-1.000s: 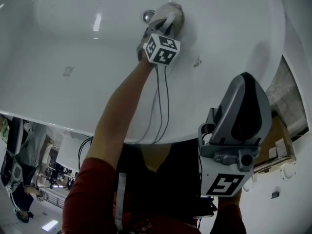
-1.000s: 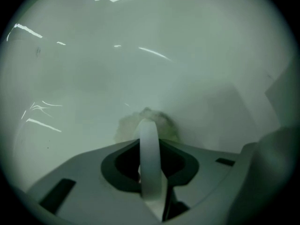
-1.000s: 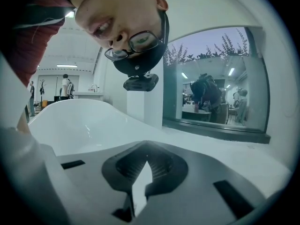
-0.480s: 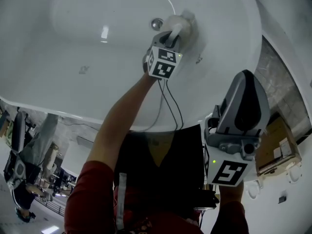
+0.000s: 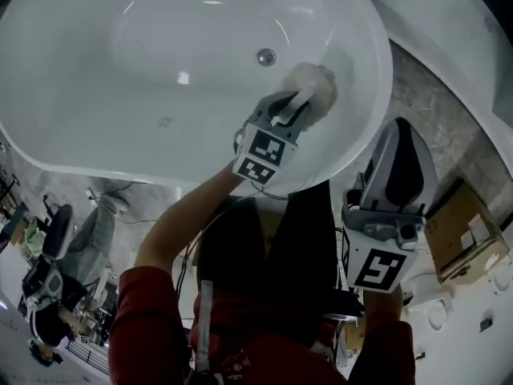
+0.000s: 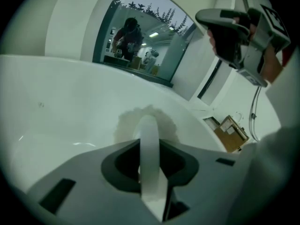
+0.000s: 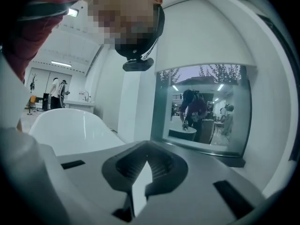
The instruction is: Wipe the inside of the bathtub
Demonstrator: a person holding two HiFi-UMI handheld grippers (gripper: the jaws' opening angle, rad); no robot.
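Nearest the head camera is the red sleeve (image 5: 152,327) of the person's left arm. The right claw (image 7: 143,172) is held up outside the bathtub (image 5: 96,79), off its near right rim. Its own view shows the jaws pressed together at the tips with nothing between them. Only that view shows the window (image 7: 201,107) and its reflections on the far wall.

Further out, the left claw (image 6: 151,146) reaches over the near rim into the tub. The left gripper view settles what the head view shows only small: the jaws are closed on a white strap (image 6: 150,172), pinched upright between them. The strap carries a fluffy pad (image 5: 314,87) just beyond the tips. In that view the pad lies against the tub's inner wall, apparently in contact. The same view shows the right claw raised at the upper right and a cardboard box (image 6: 229,132) on the floor past the tub's rim.

Only the head view shows the drain (image 5: 265,56). The pad sits apart from it, nearer the right end of the tub, between the drain and the near right rim.

Compared with a second ago, the pad has left the spot just beside the drain and now lies on the wall closer to the near right rim — the left claw has drawn back with it. The grip on the strap is unchanged. The right claw remains outside the tub, closed and empty.
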